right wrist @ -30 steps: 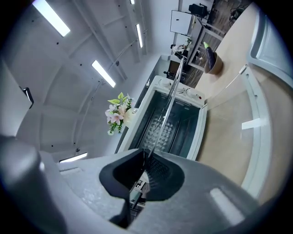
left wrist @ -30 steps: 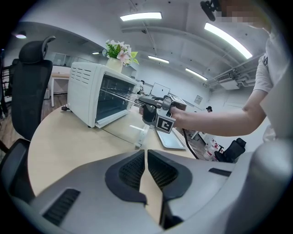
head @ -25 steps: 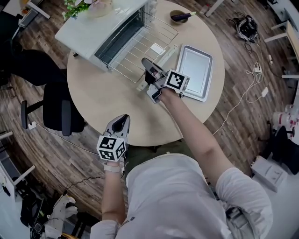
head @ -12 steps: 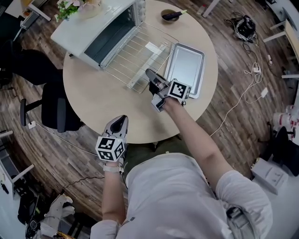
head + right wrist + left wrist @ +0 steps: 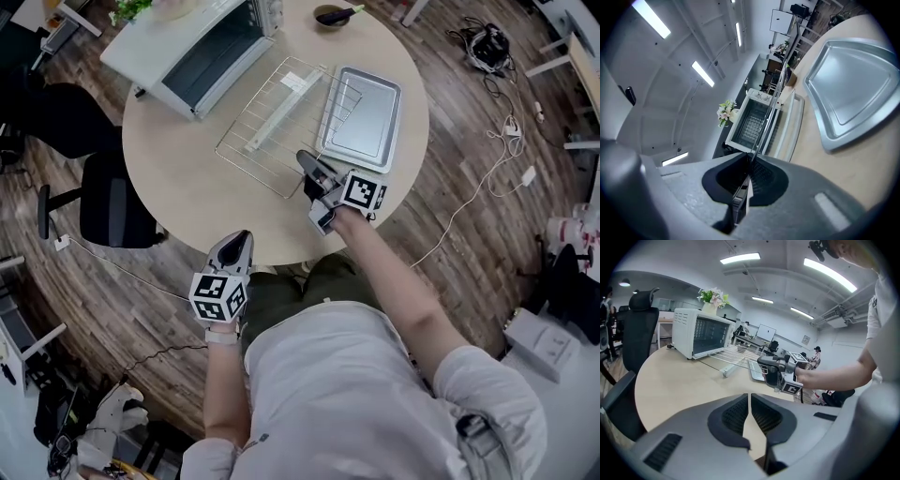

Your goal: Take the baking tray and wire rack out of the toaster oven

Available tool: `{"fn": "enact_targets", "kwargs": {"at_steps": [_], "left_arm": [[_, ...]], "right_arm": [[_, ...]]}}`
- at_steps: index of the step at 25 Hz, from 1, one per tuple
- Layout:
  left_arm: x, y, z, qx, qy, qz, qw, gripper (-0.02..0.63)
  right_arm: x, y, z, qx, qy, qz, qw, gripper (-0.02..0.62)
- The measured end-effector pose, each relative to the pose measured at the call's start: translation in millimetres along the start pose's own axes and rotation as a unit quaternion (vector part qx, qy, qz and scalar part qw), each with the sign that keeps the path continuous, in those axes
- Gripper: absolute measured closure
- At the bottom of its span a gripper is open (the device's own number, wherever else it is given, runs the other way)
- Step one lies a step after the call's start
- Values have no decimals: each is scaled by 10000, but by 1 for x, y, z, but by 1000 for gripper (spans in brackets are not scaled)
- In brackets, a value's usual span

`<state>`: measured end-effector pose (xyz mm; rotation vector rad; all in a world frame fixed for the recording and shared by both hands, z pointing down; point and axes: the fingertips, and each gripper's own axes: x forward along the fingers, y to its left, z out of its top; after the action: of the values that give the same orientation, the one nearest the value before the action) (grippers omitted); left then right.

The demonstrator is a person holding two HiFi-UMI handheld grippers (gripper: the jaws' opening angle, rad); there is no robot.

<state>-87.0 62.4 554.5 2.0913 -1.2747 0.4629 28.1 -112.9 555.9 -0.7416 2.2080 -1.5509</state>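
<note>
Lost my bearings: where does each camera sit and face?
Head view: on the person's head, steeply down onto round beige table; shows both forearms, left gripper, right gripper.
Left gripper view: on the left gripper, facing across the table to the white toaster oven; own shut, empty jaws.
Right gripper view: on the right gripper, rolled sideways, along the silver wire rack it clamps; flat silver baking tray beside.
Shared: all see the oven.
</note>
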Motion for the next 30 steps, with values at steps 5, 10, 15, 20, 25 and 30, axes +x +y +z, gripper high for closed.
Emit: {"fn": "enact_targets", "kwargs": {"at_steps": [5, 10, 15, 20, 25, 30], "left_arm": [[-26, 1, -16, 85, 66, -216, 9997, 604], [-57, 5, -41, 247, 195, -426, 9986, 604], [-81, 12, -68, 305, 301, -555, 9975, 604], [-94, 11, -94, 347, 451, -693, 9960, 604], [-101, 7, -109, 345, 504, -779, 9951, 604], [-107, 10, -120, 312, 565, -786, 9948, 604]], "right_arm": [[-34, -2, -37, -35, -132, -488, 9987, 588], [-56, 6, -80, 33, -359, -607, 9975, 588], [-73, 12, -119, 158, -553, -575, 9967, 588], [-95, 7, -153, 290, -656, -764, 9945, 588], [-108, -4, -174, 382, -715, -960, 9921, 588], [-105, -14, -186, 425, -702, -1103, 9905, 588]]}}
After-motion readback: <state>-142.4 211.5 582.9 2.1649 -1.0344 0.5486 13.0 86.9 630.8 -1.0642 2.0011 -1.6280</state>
